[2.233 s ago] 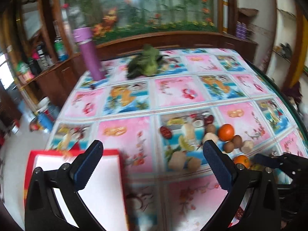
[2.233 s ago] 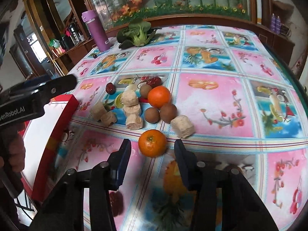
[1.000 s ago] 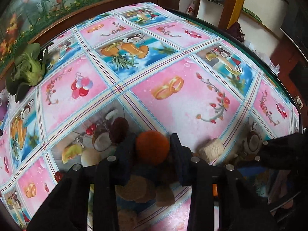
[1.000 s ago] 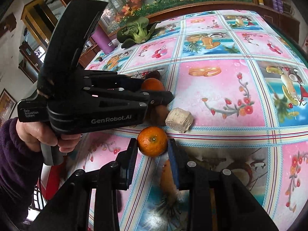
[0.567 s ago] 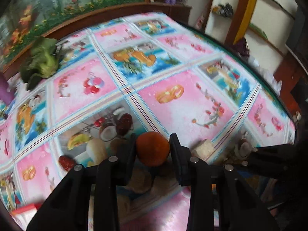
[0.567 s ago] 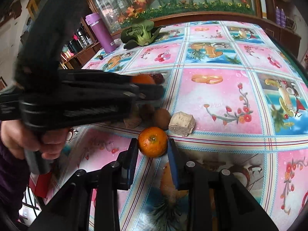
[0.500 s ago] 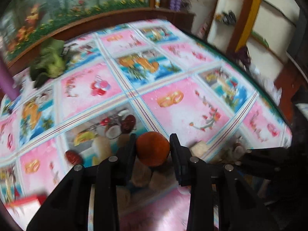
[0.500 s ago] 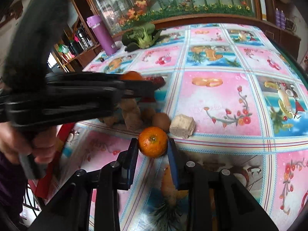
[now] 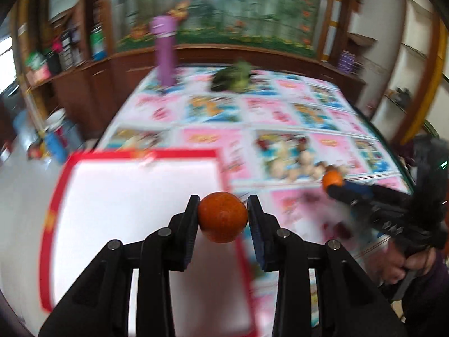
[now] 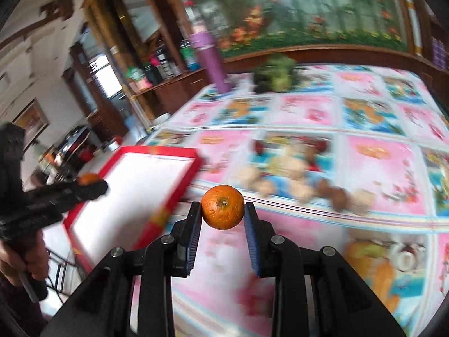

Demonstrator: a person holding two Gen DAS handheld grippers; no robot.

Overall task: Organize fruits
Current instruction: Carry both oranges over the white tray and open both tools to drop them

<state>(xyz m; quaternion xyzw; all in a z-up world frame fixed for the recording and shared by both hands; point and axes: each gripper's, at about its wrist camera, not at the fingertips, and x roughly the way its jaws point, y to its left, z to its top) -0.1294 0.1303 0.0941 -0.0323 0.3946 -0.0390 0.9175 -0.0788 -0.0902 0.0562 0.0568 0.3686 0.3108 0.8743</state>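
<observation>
My left gripper [image 9: 223, 210] is shut on an orange [image 9: 222, 216], held in the air over the right edge of a white tray with a red rim [image 9: 140, 154]. The right gripper [image 10: 222, 214] is shut on a second orange [image 10: 222, 210], lifted above the tablecloth just right of the same tray [image 10: 157, 151]. Each gripper also shows in the other view: the right gripper [image 9: 332, 185] with its orange [image 9: 332, 179], and the left gripper [image 10: 92, 186] with its orange [image 10: 88, 179] over the tray. Both views are motion-blurred.
A blurred pile of brown fruits and beige chunks [image 10: 294, 177] lies mid-table on the patterned cloth [image 10: 373, 151]. A purple bottle [image 9: 165, 53] and leafy greens [image 9: 231, 78] stand at the far edge. A hand [image 10: 25, 255] grips the left handle. Wooden shelving stands behind.
Both grippers lifted their oranges off the table and swung left toward the red-rimmed tray. The left one now hangs over the tray's edge; the fruit pile stays behind.
</observation>
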